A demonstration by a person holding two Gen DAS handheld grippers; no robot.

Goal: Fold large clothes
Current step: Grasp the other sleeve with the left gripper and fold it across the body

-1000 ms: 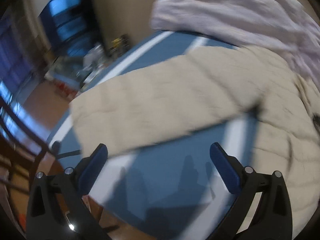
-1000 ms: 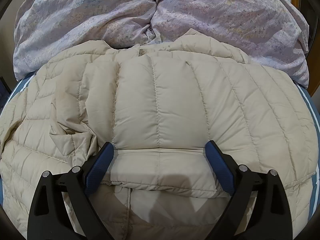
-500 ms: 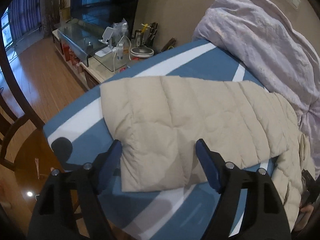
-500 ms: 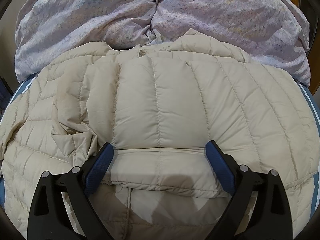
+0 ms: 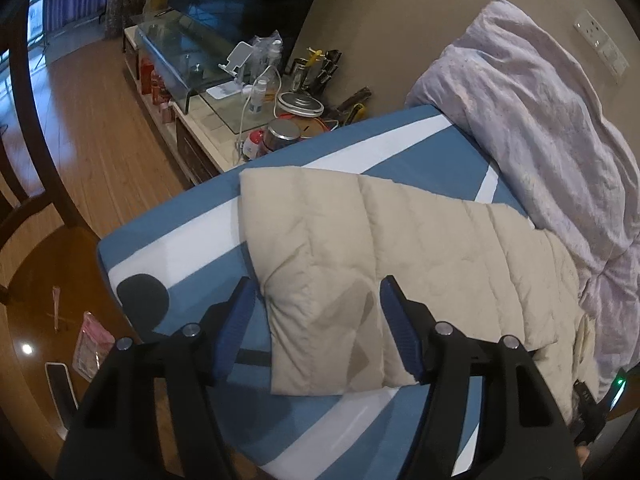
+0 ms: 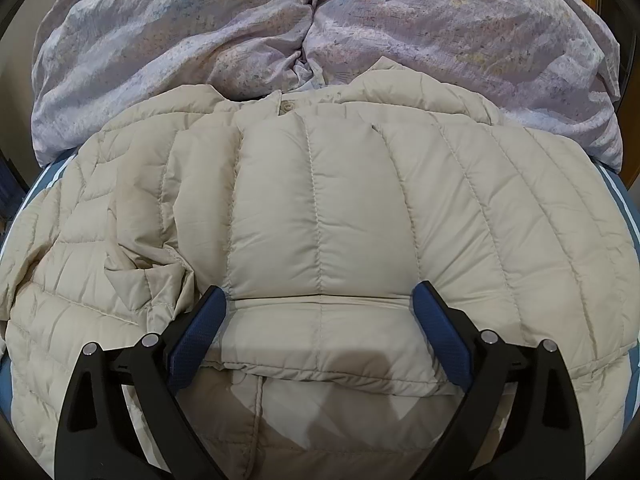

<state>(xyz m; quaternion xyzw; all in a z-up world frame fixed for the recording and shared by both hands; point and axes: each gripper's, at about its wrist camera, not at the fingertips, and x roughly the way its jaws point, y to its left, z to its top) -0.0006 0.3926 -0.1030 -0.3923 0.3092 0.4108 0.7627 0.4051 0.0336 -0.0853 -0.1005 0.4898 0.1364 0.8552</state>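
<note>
A beige quilted down jacket (image 6: 320, 216) lies spread on a blue bed with white stripes (image 5: 400, 152). In the left wrist view its sleeve (image 5: 360, 248) stretches flat toward the bed's corner. My left gripper (image 5: 316, 300) is open, its blue pads either side of the sleeve's cuff end, just above it. My right gripper (image 6: 320, 308) is open over the jacket's body, where the other sleeve lies folded across the chest, its cuff between the pads. The collar (image 6: 288, 106) points away from me.
A crumpled lilac duvet (image 6: 320, 32) lies heaped past the collar, also in the left wrist view (image 5: 540, 120). Beside the bed stands a low cabinet (image 5: 208, 120) with tins, bottles and a glass shelf. A dark wooden table (image 5: 48, 320) with a phone sits at the bed's corner.
My left gripper swung around and moved in over the sleeve's cuff, its jaws narrowing somewhat. The right gripper and the jacket's body have stayed still.
</note>
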